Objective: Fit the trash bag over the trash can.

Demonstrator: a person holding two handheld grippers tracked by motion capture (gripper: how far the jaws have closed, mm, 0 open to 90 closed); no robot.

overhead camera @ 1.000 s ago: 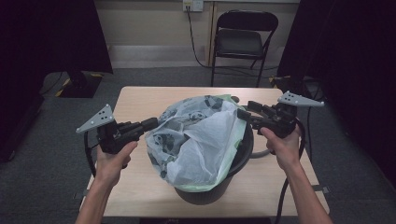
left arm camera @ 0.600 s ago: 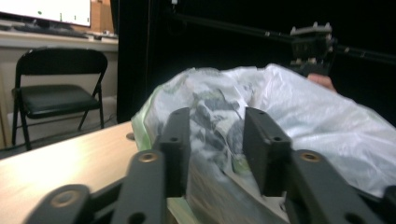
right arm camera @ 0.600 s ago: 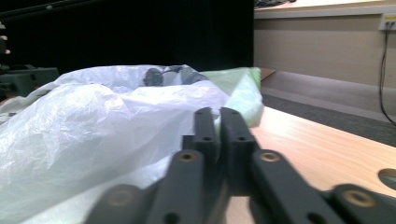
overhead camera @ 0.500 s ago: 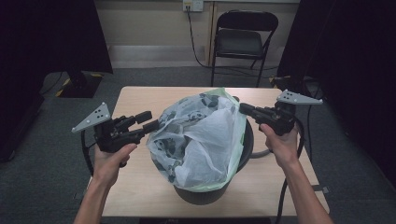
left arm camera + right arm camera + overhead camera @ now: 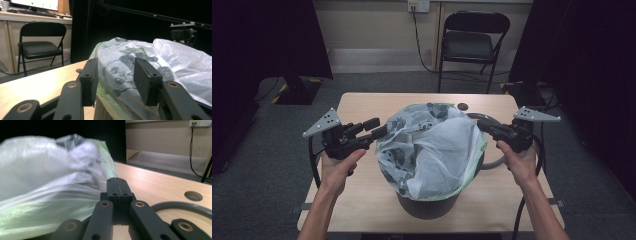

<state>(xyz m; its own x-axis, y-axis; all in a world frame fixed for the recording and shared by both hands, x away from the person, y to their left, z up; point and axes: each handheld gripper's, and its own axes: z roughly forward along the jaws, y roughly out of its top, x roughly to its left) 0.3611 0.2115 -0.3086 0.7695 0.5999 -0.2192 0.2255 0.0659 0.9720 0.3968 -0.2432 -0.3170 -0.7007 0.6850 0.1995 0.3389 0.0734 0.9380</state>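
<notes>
High view is showing a dark bin (image 5: 427,202) standing at the near middle of the worktop (image 5: 362,105), with a thin plastic bag (image 5: 432,145) billowing out of its mouth. The bag is printed with pandas on its left side and is showing a pale green edge along the rim. The left tool (image 5: 374,131) is sitting just beside the bag's left flank, its jaws standing apart with nothing between them; the left gripper view (image 5: 115,75) is showing the panda print lying just past the two pads. The right tool (image 5: 117,187) is pointing at the bag's right edge with its jaws pressed together. In the right gripper view I cannot tell whether any film is pinched between them. A grey ring (image 5: 492,142) is lying on the worktop behind the right side of the bin, partly hidden by the bag.

As I judge it, the lining job is sitting about halfway: the bag is already draped over the bin, yet it is puffing up loosely instead of hanging inside, so pressing it down, smoothing the rim and perhaps fitting the ring are remaining.
</notes>
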